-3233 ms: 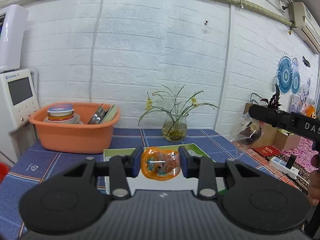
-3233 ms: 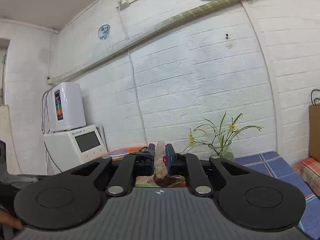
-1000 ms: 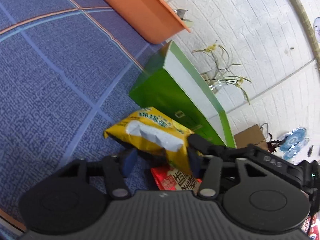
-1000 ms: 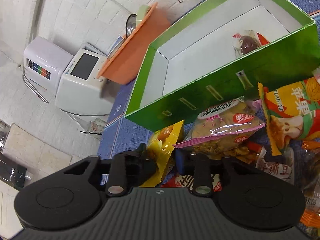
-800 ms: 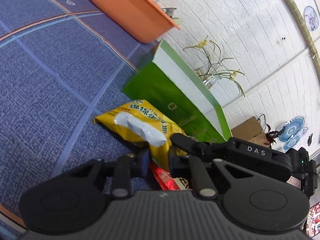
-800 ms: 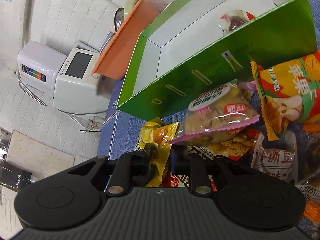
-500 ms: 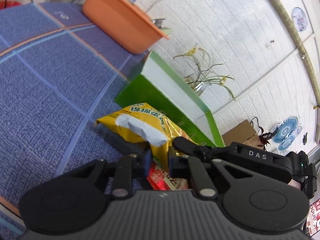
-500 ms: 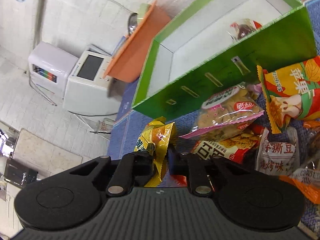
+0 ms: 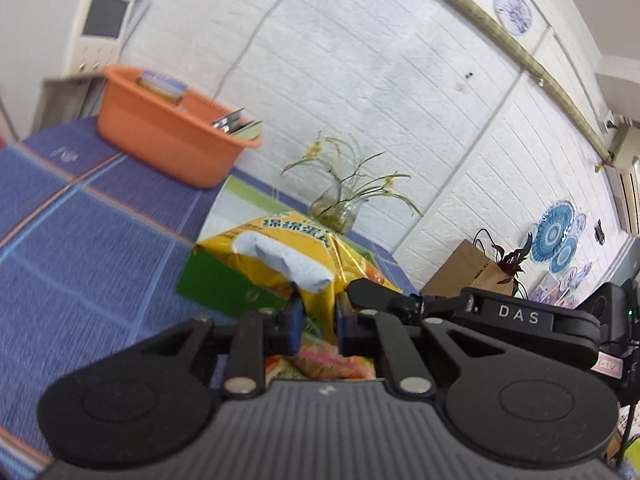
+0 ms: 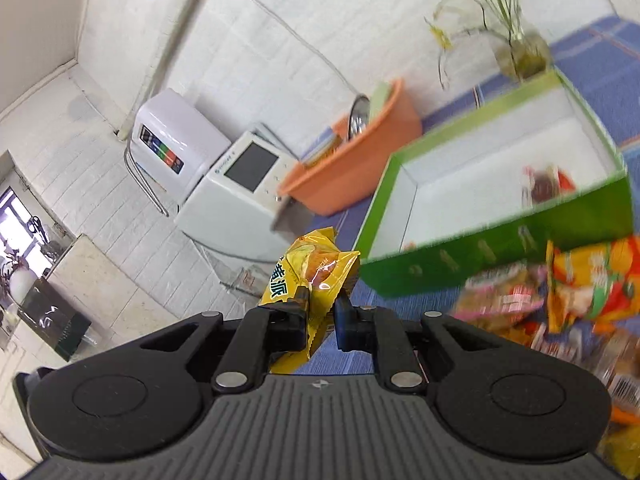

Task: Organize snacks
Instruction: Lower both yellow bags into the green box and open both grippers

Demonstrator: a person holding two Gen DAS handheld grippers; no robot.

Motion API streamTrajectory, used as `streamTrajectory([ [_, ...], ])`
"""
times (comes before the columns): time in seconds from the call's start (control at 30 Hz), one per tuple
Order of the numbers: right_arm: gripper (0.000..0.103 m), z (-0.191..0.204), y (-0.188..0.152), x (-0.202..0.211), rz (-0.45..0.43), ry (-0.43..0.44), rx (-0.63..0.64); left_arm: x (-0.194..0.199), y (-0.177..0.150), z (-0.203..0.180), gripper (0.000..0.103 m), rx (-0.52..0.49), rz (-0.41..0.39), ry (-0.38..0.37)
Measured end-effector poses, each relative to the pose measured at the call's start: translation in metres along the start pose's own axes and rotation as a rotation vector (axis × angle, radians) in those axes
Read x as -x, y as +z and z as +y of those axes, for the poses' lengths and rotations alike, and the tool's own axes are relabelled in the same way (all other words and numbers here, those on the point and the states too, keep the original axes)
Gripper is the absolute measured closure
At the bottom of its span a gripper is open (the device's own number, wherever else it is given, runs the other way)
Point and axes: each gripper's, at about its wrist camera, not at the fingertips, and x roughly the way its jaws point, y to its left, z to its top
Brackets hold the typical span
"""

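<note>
Left claw (image 9: 317, 326) pressed together on the lower edge of a large yellow foil snack bag with a white panel (image 9: 280, 256), bag lifted clear of the desk and rising ahead of the fingertips. Right claw (image 10: 322, 320) likewise pinching a small yellow plastic snack packet (image 10: 310, 276), packet upright between the pads and off the blue woven desk cloth (image 10: 592, 76). Ahead and to the right of the right claw, an open green cardboard box with white inside (image 10: 492, 240), holding what looks like a single dark red wrapped sweet (image 10: 542, 186), though blur makes that hard to confirm. Judged early in the sorting: one item boxed, two in hand and not yet dropped in. Further right of the right claw, outside the box, a heap of loose packets (image 10: 572, 296) in pink, orange and red awaiting their turn on the cloth. Beyond the box, an orange plastic basin of dishes (image 10: 352, 168) and a glass vase of yellow flowers (image 10: 520, 52) at the far desk edge. Left of the basin, a white machine with a dark screen (image 10: 240, 188). Behind everything, a white painted brick wall (image 9: 360, 60); blue round ornaments (image 9: 558, 236) up and right of the left claw, a brown carton (image 9: 464, 268) below them.
</note>
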Motion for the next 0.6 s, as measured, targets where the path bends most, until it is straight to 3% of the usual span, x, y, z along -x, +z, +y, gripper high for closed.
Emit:
streamTrajectory([
  [0.27,0.079,-0.019,0.054,0.001,-0.084,-0.088,0.075,-0.064,0.032,-0.051,0.095,-0.229,0.014,0.015],
  [0.6,0.079,-0.067,0.085,-0.048,0.001,-0.208,0.138,-0.153,0.035,-0.045,0.095,-0.314,0.113,0.089],
])
